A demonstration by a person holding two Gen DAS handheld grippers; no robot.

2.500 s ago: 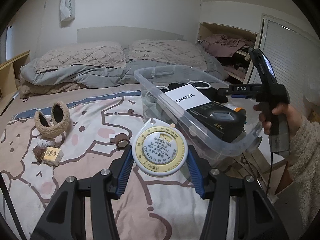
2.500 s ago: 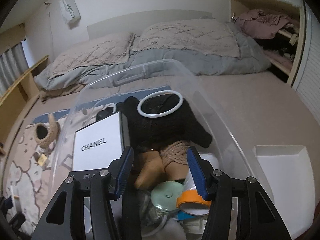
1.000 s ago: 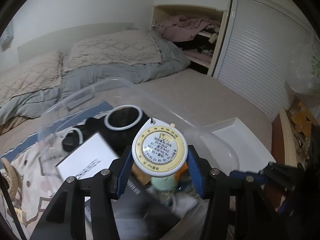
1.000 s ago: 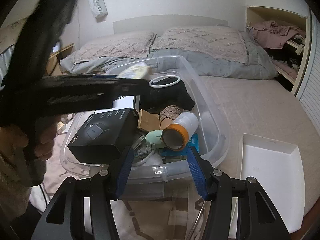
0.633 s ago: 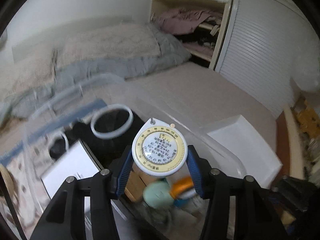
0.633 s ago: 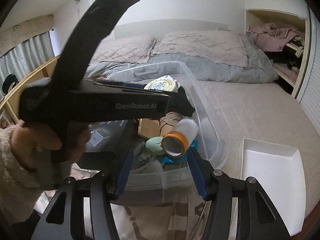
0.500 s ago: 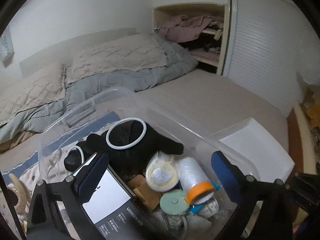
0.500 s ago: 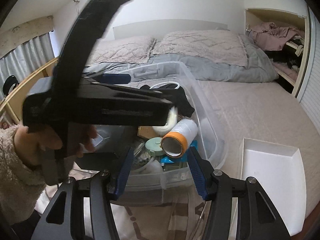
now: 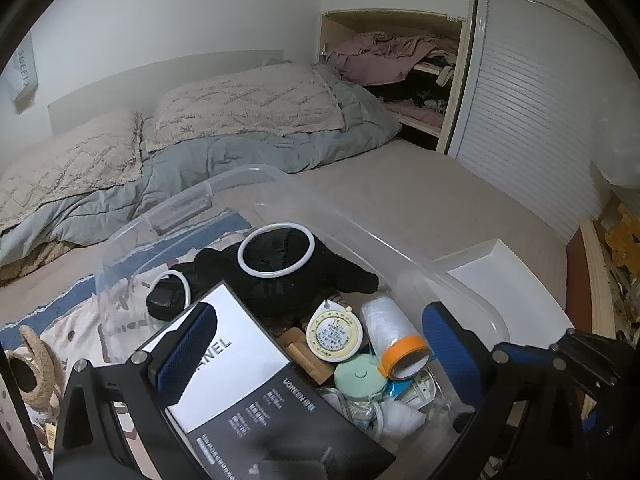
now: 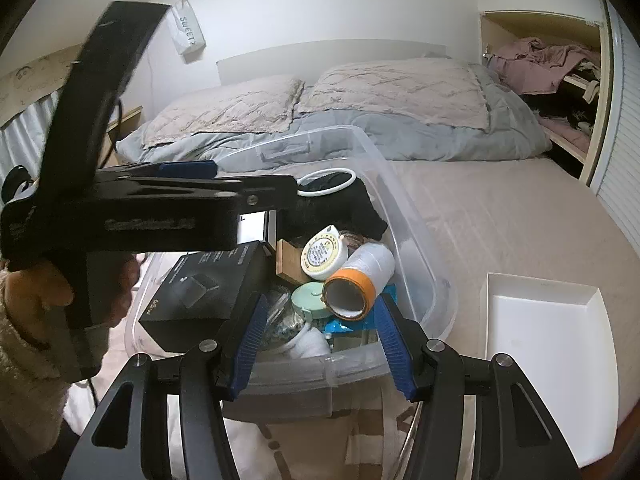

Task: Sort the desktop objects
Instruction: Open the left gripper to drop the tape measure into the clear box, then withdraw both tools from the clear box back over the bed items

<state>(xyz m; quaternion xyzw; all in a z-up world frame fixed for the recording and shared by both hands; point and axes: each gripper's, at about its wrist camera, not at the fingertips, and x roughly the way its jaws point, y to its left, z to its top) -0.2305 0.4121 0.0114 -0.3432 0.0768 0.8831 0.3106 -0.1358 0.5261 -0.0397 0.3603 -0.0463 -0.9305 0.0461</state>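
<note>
The left gripper [image 9: 320, 354] hangs over the clear plastic bin [image 9: 400, 252] with its blue-padded jaws spread wide and nothing between them; they have just been opening. The round tape measure [image 9: 333, 334] lies inside the bin, tilted against a wooden block [image 10: 290, 262] and touching the white spool with the orange end [image 9: 394, 340]. A mint-green round case [image 9: 356, 376] sits just below it. Further back in the bin rest a black cloth [image 9: 288, 272] with a white ring [image 9: 276, 250] on it, and on the left side a white box [image 9: 236, 360] overlapped by a black box [image 10: 208, 288].

The right gripper [image 10: 318, 338] is near the bin's near wall, jaws partly parted and clasping nothing. In its view a hand [image 10: 36, 292] in a fuzzy sleeve holds the left gripper's handle above the bin.

The bin stands on the bed [image 9: 420, 192], with a white tray [image 10: 544, 356] just beside it on the right
</note>
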